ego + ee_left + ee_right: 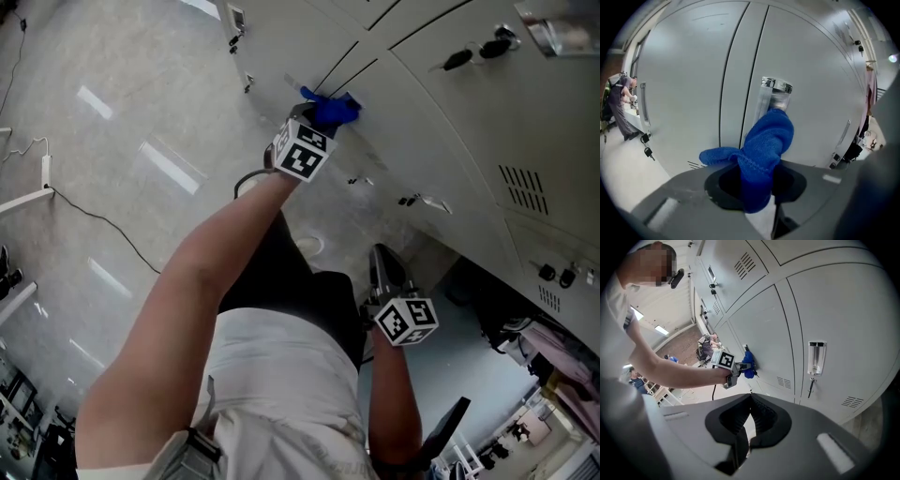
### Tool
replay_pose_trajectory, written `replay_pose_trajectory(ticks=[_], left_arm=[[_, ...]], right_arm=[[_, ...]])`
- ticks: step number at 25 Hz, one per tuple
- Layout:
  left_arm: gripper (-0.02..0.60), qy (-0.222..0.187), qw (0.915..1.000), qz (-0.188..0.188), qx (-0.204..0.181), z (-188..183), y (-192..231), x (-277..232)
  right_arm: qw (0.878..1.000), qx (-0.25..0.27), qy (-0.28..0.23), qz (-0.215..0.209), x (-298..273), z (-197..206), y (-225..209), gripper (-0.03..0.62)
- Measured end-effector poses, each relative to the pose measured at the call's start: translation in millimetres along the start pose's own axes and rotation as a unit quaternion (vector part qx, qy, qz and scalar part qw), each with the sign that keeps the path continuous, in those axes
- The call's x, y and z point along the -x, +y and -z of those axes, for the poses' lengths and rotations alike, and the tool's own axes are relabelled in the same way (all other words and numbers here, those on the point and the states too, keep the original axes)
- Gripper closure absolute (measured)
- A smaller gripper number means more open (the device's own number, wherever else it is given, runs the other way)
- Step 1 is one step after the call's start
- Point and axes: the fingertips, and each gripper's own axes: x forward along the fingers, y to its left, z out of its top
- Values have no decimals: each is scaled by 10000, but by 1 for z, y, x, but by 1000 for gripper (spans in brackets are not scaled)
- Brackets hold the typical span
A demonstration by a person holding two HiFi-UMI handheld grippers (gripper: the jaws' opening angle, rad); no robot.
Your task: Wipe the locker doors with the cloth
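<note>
My left gripper [317,120] is shut on a blue cloth [330,108] and presses it against a pale grey locker door [412,131]. In the left gripper view the blue cloth [761,154] bulges out of the jaws and covers the lower end of a clear handle plate [774,93] on the locker door [806,79]. The right gripper view shows the left gripper [740,367] with the cloth [748,363] on the door [764,343]. My right gripper [384,272] hangs lower, shut and empty, away from the doors; its jaws [749,399] meet.
Rows of grey lockers [525,141] run along the right, with keys [478,52] in the locks and vent slots [517,187]. A shiny floor [112,169] with a cable [89,211] lies to the left. People [621,103] stand in the distance.
</note>
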Motion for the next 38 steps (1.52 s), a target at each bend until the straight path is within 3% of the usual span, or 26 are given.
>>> replay_pose_trajectory(ticks=[3, 5, 6, 8, 9, 10, 14, 18, 22, 27, 32, 34, 38], left_arm=[[456, 12, 9996, 33, 285, -2, 1, -4], [454, -53, 9957, 187, 902, -4, 5, -4], [454, -118, 9892, 318, 1426, -3, 8, -4], [449, -271, 9673, 572, 2456, -1, 13, -2], [448, -339, 9597, 622, 2718, 0, 16, 0], [448, -397, 9590, 587, 2745, -1, 18, 1], [457, -697, 9809, 288, 1792, -22, 11, 23], [457, -1037, 9866, 372, 1203, -63, -17, 42], [459, -813, 9916, 125, 996, -59, -17, 35], [460, -400, 9850, 177, 1667, -30, -11, 14], [457, -501, 9474, 246, 3150, -23, -1, 17], [459, -660, 9392, 177, 3365, -18, 3, 26], [457, -643, 9374, -340, 3407, 20, 29, 45]], right_arm=[[10000, -21, -6, 21, 0, 2, -1, 588], [10000, -47, -5, 13, -1, 4, -1, 586], [10000, -68, -7, 14, -1, 4, -1, 588], [9999, -103, -15, 17, 0, 4, -1, 587], [9999, -110, -20, 15, 0, 3, -1, 588], [9999, -116, -25, 14, 0, 3, -1, 587], [9999, -162, -19, 13, -2, 4, -2, 588], [9998, -217, 37, -8, -4, 9, -3, 588], [9998, -183, 29, -87, -7, 6, 1, 588], [9999, -146, 39, -71, -8, 3, -2, 587], [9999, -142, 40, -79, -10, 3, -1, 587], [9998, -138, 69, -106, -13, 4, -1, 586], [9996, -95, 105, -224, -21, 3, 1, 588]])
